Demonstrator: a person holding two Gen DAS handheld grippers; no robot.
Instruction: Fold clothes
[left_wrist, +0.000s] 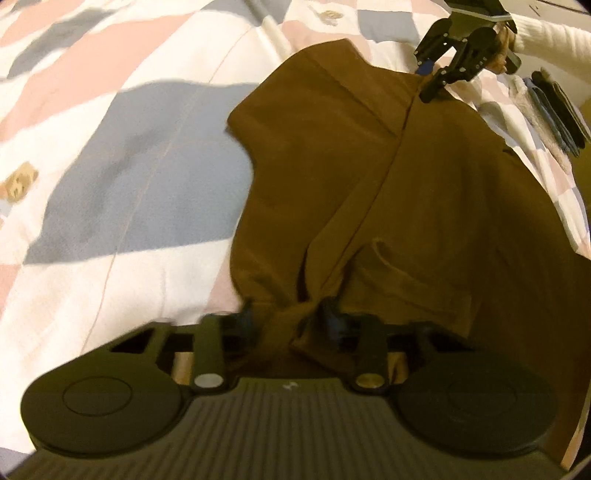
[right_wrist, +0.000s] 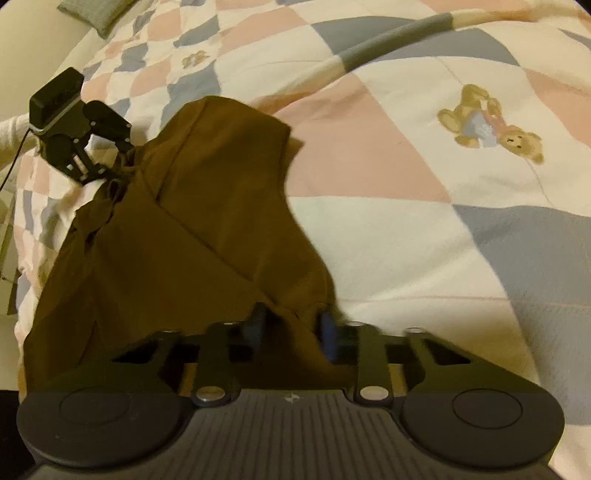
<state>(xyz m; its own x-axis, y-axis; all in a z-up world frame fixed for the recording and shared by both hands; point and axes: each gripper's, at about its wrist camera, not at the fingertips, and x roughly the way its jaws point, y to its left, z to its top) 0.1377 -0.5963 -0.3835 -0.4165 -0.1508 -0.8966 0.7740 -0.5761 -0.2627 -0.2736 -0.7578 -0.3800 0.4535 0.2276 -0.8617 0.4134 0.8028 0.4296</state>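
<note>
Now your left gripper (left_wrist: 290, 317) and right gripper (right_wrist: 291, 321) each pinch a bunched edge of the brown garment (left_wrist: 388, 177), hanging over the checked quilt (right_wrist: 406, 221) toward twelve o'clock.

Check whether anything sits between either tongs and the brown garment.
Nothing visible does. The left tongs are already shut on a bunched edge of the brown garment, and the right tongs are shut on another edge. The garment hangs between them over the quilt.
</note>
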